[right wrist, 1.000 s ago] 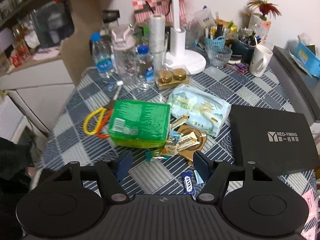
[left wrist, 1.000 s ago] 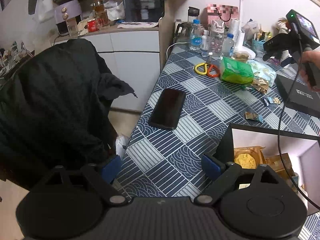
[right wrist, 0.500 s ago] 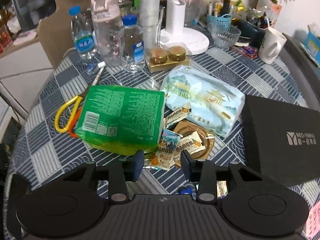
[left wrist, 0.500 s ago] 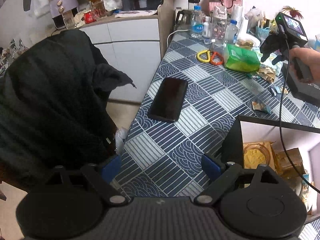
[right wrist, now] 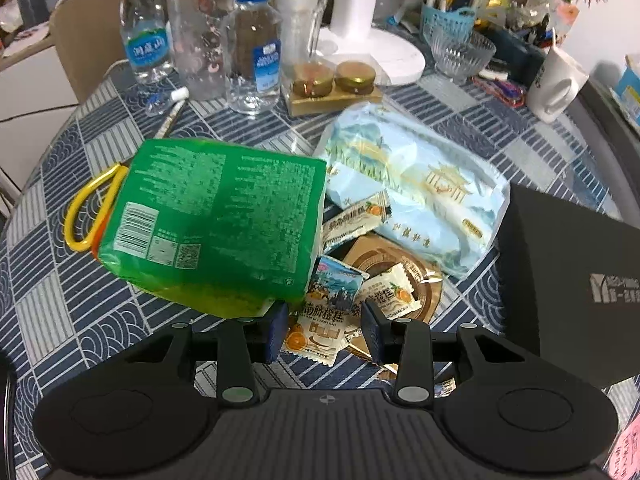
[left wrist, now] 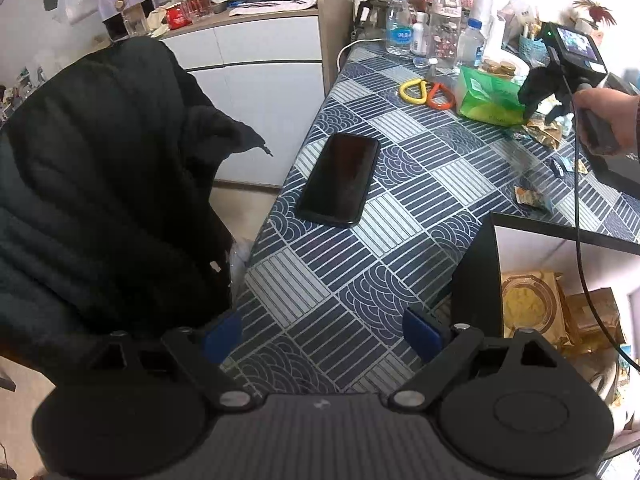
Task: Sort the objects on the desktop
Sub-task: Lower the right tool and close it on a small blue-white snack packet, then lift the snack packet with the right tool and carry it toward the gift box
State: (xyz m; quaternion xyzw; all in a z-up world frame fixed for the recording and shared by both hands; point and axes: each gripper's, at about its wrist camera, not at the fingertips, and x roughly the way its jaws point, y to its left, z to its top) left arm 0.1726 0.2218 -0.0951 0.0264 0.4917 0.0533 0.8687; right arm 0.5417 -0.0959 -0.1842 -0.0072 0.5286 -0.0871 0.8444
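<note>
- Left wrist view: left gripper (left wrist: 322, 330) fingers spread, nothing between them, hovering over the patterned surface (left wrist: 400, 200). Phone (left wrist: 340, 179) lies ahead, slightly left of the gap, long axis running away from the fingers. Open box (left wrist: 476, 280) just beside the right finger, snacks inside. Right gripper (left wrist: 538, 114) far ahead-right, down at the green pack (left wrist: 486, 96).
- Right wrist view: right gripper (right wrist: 325, 330) fingers partly spread, straddling a small snack sachet (right wrist: 318, 330); whether the pads touch it, cannot tell. Sachet sits squarely between the fingers, long axis roughly along them. Green pack edge touches or overlaps the left finger; pale blue pack (right wrist: 416, 184) ahead-right; black box (right wrist: 572, 280) right.
- Right hand is clearly nearer the sachet pile; the likely pinch needs only closing.
</note>
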